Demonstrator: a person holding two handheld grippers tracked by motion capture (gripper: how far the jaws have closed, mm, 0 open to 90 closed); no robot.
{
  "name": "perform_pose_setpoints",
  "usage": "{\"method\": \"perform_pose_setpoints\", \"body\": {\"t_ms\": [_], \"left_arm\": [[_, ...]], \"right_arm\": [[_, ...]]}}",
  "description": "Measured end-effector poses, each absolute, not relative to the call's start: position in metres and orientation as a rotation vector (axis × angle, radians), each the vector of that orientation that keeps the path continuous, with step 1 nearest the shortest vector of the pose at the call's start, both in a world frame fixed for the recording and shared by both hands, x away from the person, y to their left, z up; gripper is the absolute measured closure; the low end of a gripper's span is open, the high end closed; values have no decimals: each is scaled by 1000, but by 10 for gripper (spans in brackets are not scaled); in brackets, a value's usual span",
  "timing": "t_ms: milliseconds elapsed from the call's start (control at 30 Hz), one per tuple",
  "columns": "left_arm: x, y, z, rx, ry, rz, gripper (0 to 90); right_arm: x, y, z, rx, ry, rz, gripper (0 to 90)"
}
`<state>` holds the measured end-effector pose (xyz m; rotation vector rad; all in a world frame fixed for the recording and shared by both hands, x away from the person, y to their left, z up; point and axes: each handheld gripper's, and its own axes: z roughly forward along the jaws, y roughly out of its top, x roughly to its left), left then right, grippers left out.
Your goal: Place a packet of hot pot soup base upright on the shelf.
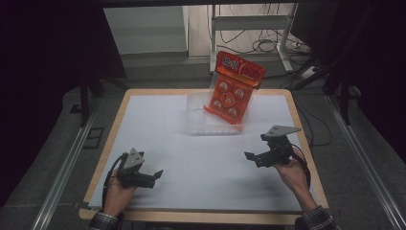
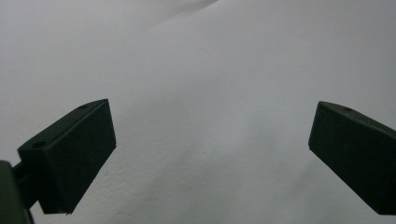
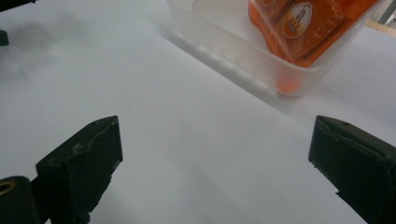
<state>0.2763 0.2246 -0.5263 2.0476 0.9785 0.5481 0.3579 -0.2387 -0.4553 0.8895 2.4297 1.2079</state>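
— What covers the table (image 1: 116, 125)?
— A white sheet (image 1: 191, 158), with the wooden edge showing along the left, right and near sides.
— And beyond the far edge?
— A pale metal stand (image 1: 249, 21) on the grey floor, with dark cables (image 1: 265, 45) tangled to its right (some trail nearer).
— Beside the table?
— A metal rail (image 1: 67, 172) at left, another rail (image 1: 364, 158) at right.
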Motion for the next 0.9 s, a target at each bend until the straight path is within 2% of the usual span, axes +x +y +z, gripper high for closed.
{"method": "perform_pose_setpoints", "body": {"t_ms": [900], "left_arm": [[277, 223, -528, 2069, 971, 549, 4]], "right_arm": [[355, -239, -494, 879, 2494, 1096, 22]]}}
